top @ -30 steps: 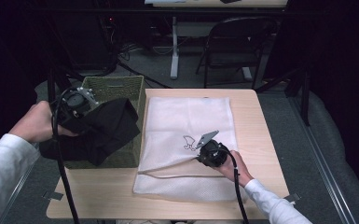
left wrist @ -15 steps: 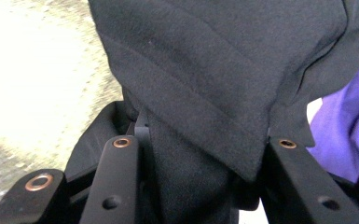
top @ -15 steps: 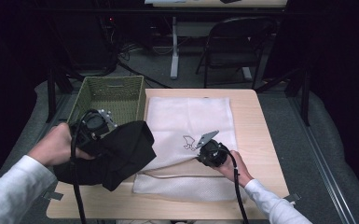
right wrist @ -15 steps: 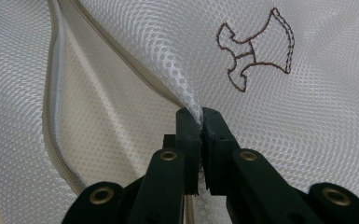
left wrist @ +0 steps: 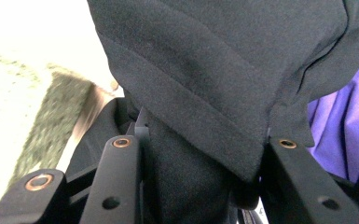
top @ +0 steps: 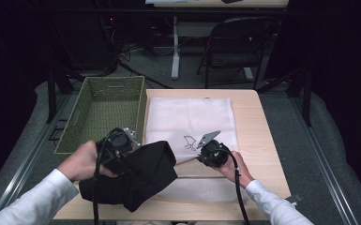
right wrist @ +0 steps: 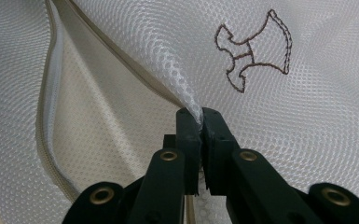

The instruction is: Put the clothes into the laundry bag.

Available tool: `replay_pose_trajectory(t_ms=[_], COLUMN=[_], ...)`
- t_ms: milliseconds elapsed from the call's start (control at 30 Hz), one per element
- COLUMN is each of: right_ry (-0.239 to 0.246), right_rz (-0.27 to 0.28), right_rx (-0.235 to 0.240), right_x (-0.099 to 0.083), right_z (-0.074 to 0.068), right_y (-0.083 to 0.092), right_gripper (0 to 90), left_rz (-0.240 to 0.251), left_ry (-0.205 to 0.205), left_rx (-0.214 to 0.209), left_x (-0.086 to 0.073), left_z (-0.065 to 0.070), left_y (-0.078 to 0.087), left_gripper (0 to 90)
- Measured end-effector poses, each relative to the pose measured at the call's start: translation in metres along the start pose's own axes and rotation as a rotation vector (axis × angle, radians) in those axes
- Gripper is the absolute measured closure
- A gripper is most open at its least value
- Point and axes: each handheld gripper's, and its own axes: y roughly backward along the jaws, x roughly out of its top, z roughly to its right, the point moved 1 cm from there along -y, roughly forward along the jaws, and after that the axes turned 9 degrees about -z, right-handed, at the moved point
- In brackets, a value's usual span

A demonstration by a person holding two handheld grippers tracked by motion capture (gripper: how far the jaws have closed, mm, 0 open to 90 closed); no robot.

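A white mesh laundry bag (top: 187, 117) with a small embroidered figure (right wrist: 254, 49) lies flat on the wooden table. My right gripper (top: 201, 157) is shut on the upper layer of the mesh bag (right wrist: 121, 56) near its zipped edge and lifts it, so the mouth gapes. My left gripper (top: 122, 152) is shut on a thick bundle of black cloth (top: 140, 176), which hangs over the table's front left beside the bag's opening. In the left gripper view the black cloth (left wrist: 205, 84) fills the gap between both jaws.
A green woven basket (top: 105, 110) stands at the table's left edge, behind the left hand. A folding chair (top: 244, 44) and table legs stand on the floor beyond the table. Something purple (left wrist: 345, 121) lies behind the cloth.
My left hand has carried the black cloth from over the basket down and toward the front, closer to the bag's opening. The right gripper has kept still on the mesh.
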Motion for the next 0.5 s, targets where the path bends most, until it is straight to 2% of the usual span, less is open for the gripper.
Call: replay_pose_trajectory(t_ms=[200, 267, 500], right_ry=[-0.001, -0.016, -0.023], right_rz=[0.014, 0.014, 0.032], right_rx=[0.0, 0.001, -0.001], right_x=[0.001, 0.001, 0.003], right_z=[0.002, 0.001, 0.002], right_y=[0.002, 0.002, 0.005], right_gripper=[87.2, 87.2, 87.2], left_rz=[0.011, 0.013, 0.002], left_ry=[-0.017, -0.019, -0.035], left_rx=[-0.043, -0.048, -0.059], left_x=[0.013, 0.016, 0.028], left_z=[-0.003, -0.004, -0.005], left_y=[-0.023, -0.029, -0.05], left_gripper=[61.9, 61.9, 61.8])
